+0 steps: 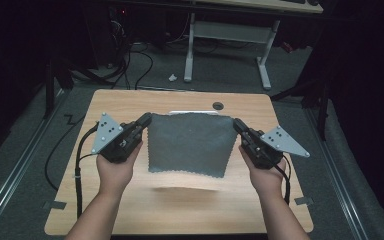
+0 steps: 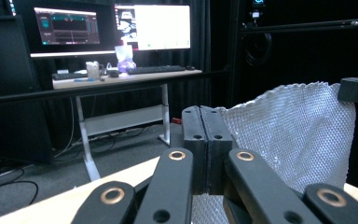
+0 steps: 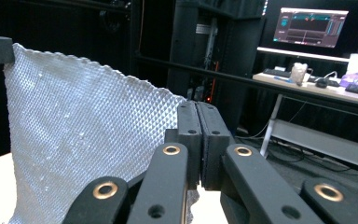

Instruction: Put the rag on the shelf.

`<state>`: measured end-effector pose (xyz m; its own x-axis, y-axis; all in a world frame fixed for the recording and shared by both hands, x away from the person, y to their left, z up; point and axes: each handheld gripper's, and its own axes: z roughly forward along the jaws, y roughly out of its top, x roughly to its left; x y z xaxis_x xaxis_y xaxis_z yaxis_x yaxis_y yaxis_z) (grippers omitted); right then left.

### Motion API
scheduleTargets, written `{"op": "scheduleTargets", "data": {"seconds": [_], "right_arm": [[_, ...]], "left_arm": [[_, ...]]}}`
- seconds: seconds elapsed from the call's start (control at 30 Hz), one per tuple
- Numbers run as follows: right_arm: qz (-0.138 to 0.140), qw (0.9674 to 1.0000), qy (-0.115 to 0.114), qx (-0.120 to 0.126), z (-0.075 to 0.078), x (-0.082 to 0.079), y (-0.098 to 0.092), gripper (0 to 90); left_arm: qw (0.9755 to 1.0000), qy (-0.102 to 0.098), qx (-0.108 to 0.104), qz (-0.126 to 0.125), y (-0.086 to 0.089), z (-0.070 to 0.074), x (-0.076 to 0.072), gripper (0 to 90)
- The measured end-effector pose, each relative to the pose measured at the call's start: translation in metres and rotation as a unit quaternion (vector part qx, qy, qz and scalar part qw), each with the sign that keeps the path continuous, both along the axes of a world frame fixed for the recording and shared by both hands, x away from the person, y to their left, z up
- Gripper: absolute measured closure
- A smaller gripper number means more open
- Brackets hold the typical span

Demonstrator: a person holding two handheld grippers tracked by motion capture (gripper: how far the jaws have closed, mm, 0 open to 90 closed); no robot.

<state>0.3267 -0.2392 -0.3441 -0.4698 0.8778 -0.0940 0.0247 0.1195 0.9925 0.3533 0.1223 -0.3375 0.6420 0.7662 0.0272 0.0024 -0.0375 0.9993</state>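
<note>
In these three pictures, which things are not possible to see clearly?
- White object on the table, high view: the lifted grey cloth covers most of it.
- Cloth's lower edge, right gripper view: cut off at the bottom, behind the right hand-held gripper.
- Cloth corner, left gripper view: pinched inside the shut left hand-held gripper.
- Monitor text, left gripper view: too small.

High view: above you, looking down on the table (image 1: 130,100). Gripper views: close, level, sharing the cloth (image 2: 298,135).
</note>
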Motion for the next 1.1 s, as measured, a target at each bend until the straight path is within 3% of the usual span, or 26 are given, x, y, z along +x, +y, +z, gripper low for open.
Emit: {"op": "scheduleTargets", "data": {"seconds": [0.23,0.33,0.43,0.53,0.83,0.93,0.97,1.1], "right_arm": [[-0.009,0.9999,-0.003,0.009,0.013,0.018,-0.001,90.0],[-0.01,0.9998,-0.004,0.017,0.017,0.027,0.0,90.0],[-0.019,0.9996,-0.007,0.019,0.019,0.038,0.002,90.0],[-0.026,0.9994,0.0,0.022,0.02,0.052,0.001,90.0],[-0.042,0.9991,0.011,0.002,0.021,0.091,0.001,90.0],[-0.045,0.9987,0.023,0.003,0.019,0.111,0.002,90.0],[-0.046,0.9985,0.029,0.0,0.018,0.117,0.003,90.0],[-0.053,0.9972,0.048,-0.021,0.016,0.136,0.001,90.0]], "left_arm": [[0.9999,0.0,0.008,0.015,-0.004,0.007,0.018,90.0],[0.9991,-0.019,0.02,0.032,-0.012,0.007,0.027,90.0],[0.9991,-0.021,0.014,0.035,-0.014,0.008,0.034,90.0],[0.9989,-0.015,0.011,0.043,-0.016,0.012,0.051,90.0],[0.9963,-0.004,0.047,0.072,-0.021,0.013,0.088,90.0],[0.995,0.008,0.058,0.082,-0.024,0.01,0.104,90.0],[0.9944,0.018,0.061,0.085,-0.026,0.007,0.114,90.0],[0.9937,0.036,0.065,0.084,-0.029,0.002,0.128,90.0]]}}
